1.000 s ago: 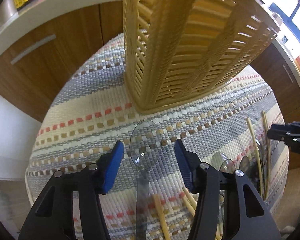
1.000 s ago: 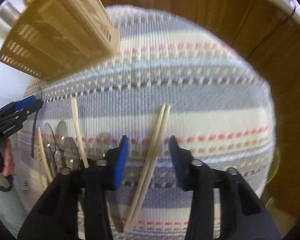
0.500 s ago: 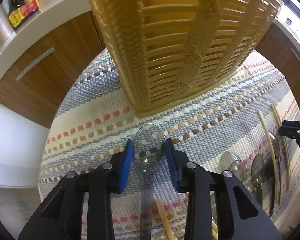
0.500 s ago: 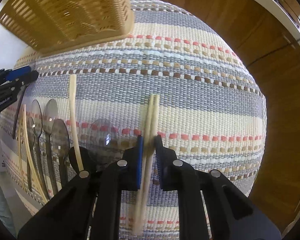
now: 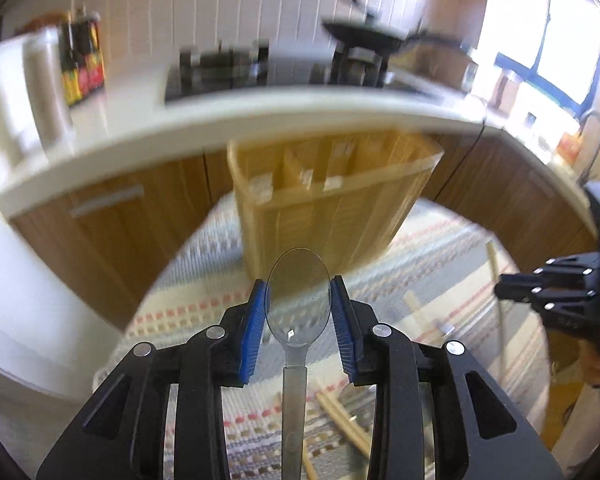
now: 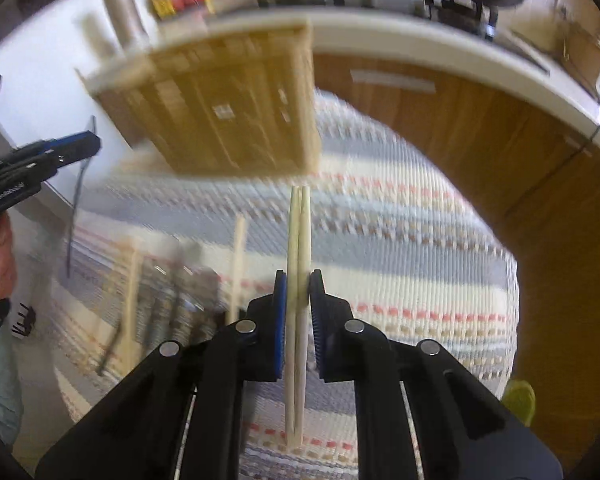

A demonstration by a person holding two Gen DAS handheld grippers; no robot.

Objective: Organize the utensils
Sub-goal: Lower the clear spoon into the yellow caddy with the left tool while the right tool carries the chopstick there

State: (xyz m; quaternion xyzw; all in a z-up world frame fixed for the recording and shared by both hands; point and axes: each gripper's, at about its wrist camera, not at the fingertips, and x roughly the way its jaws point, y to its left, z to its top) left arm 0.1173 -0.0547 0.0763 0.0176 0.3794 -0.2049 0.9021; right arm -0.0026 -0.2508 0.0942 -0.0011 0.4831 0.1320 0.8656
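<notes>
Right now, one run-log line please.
left gripper: shut on clear spoon | right gripper: shut on chopsticks | basket: ahead

A round counter covered by a woven cloth striped in grey, cream and dashed red carries everything. A tall yellow slatted plastic basket stands upright on it, beyond the fingers. Loose pale wooden chopsticks and dark clear-plastic spoons, blurred, lie on the cloth left of the right fingers; more chopsticks lie below the left fingers.
</notes>
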